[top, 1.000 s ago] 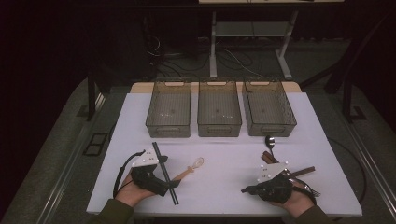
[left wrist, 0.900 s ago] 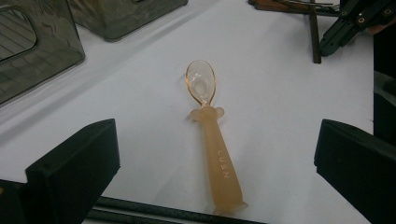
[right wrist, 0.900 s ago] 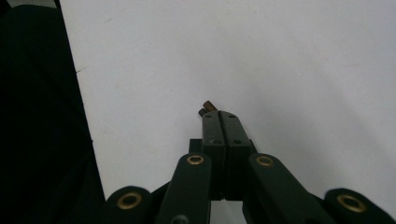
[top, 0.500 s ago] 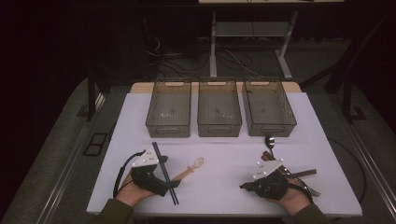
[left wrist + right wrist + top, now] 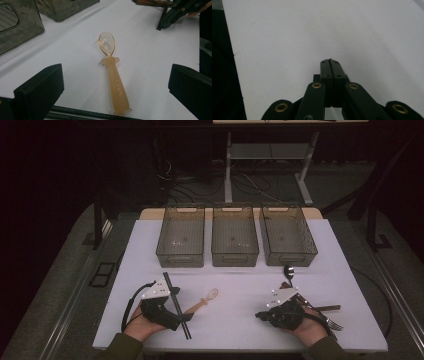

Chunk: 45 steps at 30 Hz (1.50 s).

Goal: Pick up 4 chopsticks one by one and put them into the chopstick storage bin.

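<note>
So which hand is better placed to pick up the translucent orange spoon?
Left. The left tongs stand open with the orange spoon lying between their jaws on the white table. The right tongs are shut and empty, farther from it.

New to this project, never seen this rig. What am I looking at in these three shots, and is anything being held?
No robot here: a person holds a handheld two-jaw claw in each hand at a white table. The high view looks down from above the person's side. The other two come from cameras riding on each claw.

The left claw is open, its jaws standing wide on either side of a translucent orange plastic spoon that lies flat on the table, untouched. The right claw is shut with nothing in it.

At the back stand three smoky clear plastic bins in a row. Black chopsticks lie by the left claw; a dark metal spoon and a fork lie by the right.
</note>
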{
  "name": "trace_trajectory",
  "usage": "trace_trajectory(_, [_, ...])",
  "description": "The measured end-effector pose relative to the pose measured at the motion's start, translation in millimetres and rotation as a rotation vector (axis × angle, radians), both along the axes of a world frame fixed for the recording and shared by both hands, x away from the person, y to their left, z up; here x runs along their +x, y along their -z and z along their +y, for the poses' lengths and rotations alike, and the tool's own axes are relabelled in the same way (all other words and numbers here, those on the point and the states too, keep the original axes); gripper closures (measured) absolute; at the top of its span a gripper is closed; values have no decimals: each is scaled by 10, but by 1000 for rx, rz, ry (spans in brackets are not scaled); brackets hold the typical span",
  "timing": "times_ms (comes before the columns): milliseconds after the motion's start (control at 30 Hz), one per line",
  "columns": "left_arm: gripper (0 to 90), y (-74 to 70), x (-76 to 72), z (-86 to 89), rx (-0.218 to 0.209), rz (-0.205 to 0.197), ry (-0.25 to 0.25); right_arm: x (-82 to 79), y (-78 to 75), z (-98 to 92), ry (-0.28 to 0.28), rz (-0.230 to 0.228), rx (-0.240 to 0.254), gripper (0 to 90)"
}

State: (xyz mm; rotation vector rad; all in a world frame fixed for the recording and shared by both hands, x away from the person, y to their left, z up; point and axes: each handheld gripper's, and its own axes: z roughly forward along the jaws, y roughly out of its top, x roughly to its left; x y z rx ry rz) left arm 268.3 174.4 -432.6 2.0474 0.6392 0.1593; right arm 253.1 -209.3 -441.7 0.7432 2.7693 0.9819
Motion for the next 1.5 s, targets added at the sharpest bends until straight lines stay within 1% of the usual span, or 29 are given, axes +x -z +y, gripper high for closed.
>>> trace_trajectory(367, [0, 3, 1, -5, 2, 1, -2, 72, -4, 51, 35, -17, -16, 898])
trace_trajectory(600, [0, 1, 0, -4, 1, 0, -1, 116, -4, 73, 58, -18, -18, 898])
trace_trajectory(700, [0, 0, -1, -4, 0, 0, 1, 115, -8, 70, 57, -17, -17, 898])
trace_trajectory(767, [0, 0, 0, -3, 0, 0, 1, 106, -27, 53, 51, -11, -1, 898])
trace_trajectory(833, [0, -1, 0, -2, -2, 0, 1, 94, -74, 22, 40, -6, 35, 897])
trace_trajectory(900, [0, -3, -2, -1, -3, 1, 1, 76, -142, -28, 43, -10, 67, 898])
trace_trajectory(967, [0, -5, -4, 0, -4, 1, 1, 53, -218, -111, 48, -16, 104, 898])
trace_trajectory(1033, [0, -6, -6, -1, -5, 0, 2, 25, -299, -230, 62, -25, 127, 898])
trace_trajectory(1133, [0, -5, -5, 0, -4, 2, 2, -16, -406, -459, 109, -49, 145, 898])
trace_trajectory(1167, [0, -6, -6, 1, -3, 2, 3, -25, -430, -547, 131, -50, 146, 897])
trace_trajectory(1233, [0, -5, -7, 0, -5, 1, 3, -30, -447, -735, 174, -60, 138, 898])
trace_trajectory(1400, [0, -2, -3, 0, -3, 3, 2, -38, -404, -1194, 287, -53, 109, 897])
trace_trajectory(1500, [0, 1, -1, -2, -2, 4, 3, -37, -341, -1415, 341, -46, 71, 898])
